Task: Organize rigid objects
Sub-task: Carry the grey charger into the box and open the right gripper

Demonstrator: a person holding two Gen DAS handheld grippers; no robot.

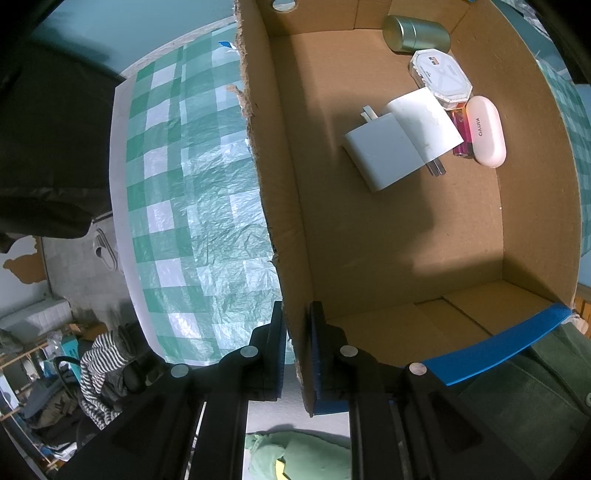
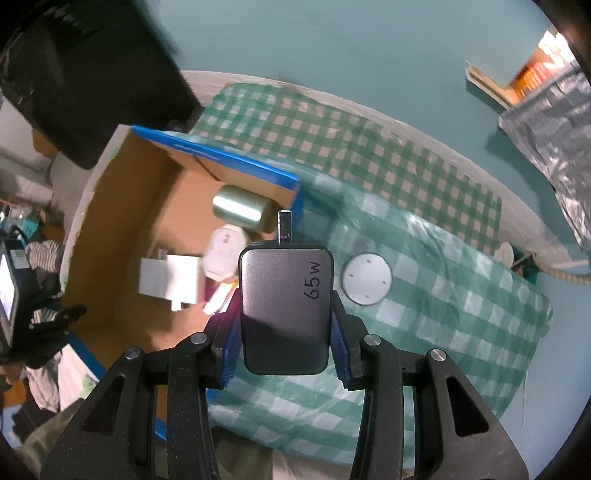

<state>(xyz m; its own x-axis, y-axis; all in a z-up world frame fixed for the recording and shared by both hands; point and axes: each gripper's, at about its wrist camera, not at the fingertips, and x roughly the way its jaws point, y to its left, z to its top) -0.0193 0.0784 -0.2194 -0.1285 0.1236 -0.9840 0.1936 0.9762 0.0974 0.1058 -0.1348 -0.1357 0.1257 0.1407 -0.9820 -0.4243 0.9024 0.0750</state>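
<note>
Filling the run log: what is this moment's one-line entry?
left hand-held gripper: shut on cardboard box wall | right hand-held gripper: shut on grey charger | charger not yet in box

The cardboard box (image 1: 388, 229) is looking brown, matt and rough at its torn edge. The tin can (image 1: 415, 34) is shining like metal. The pill-shaped case (image 1: 484, 131) is gleaming like smooth pink plastic. The dark charger (image 2: 285, 306) is showing a smooth, soft sheen. The checked tablecloth (image 1: 195, 206) is looking crinkly, thin and shiny.
</note>
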